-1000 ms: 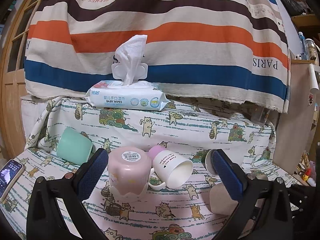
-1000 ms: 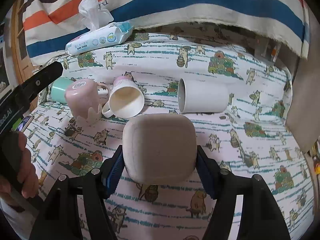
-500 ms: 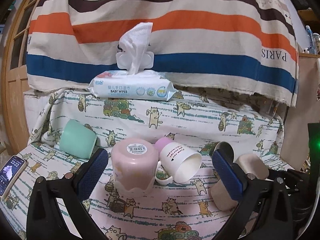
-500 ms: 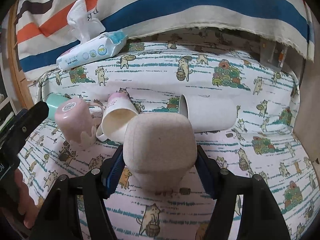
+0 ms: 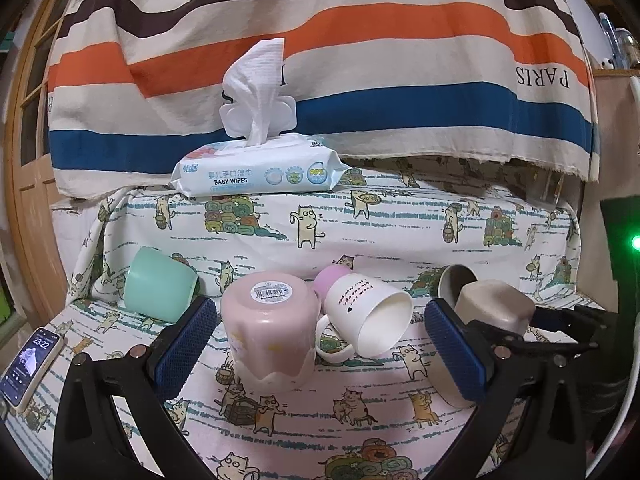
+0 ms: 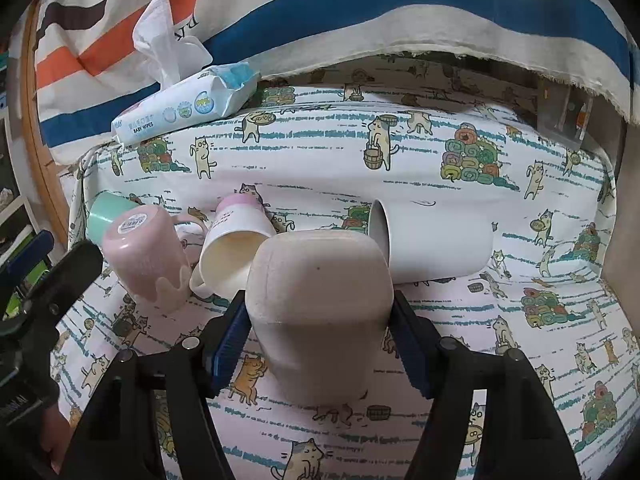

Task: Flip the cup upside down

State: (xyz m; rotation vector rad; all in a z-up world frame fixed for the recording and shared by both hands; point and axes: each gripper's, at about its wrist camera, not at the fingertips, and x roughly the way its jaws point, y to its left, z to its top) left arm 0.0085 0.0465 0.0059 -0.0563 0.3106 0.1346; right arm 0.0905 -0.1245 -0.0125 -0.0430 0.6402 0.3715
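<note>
The right gripper [image 6: 318,316] is closed on a beige, rounded-square plastic cup [image 6: 320,300]; its blue-padded fingers [image 6: 226,336] are pressed against the cup's two sides. The cup is held base-up, mouth toward the cat-print cloth-covered surface [image 6: 460,312], low over it; contact of the rim with the cloth cannot be determined. The same cup is seen in the left wrist view [image 5: 494,306], at the right, partly behind a finger.

The left gripper [image 5: 320,340] is spread wide and nothing is held. Between its fingers, an inverted pink plastic cup with a barcode sticker [image 5: 268,332] is seen standing on the cloth. A white mug with small printed text [image 5: 368,320] lies on its side, touching the pink cup. A plain white cylindrical cup [image 6: 432,244] lies on its side just behind the beige cup. A mint-green cup [image 5: 158,284] lies tipped at the left. A pack of baby wipes [image 5: 256,170] rests on the raised ledge behind, and a smartphone [image 5: 30,364] lies at the left edge.
</note>
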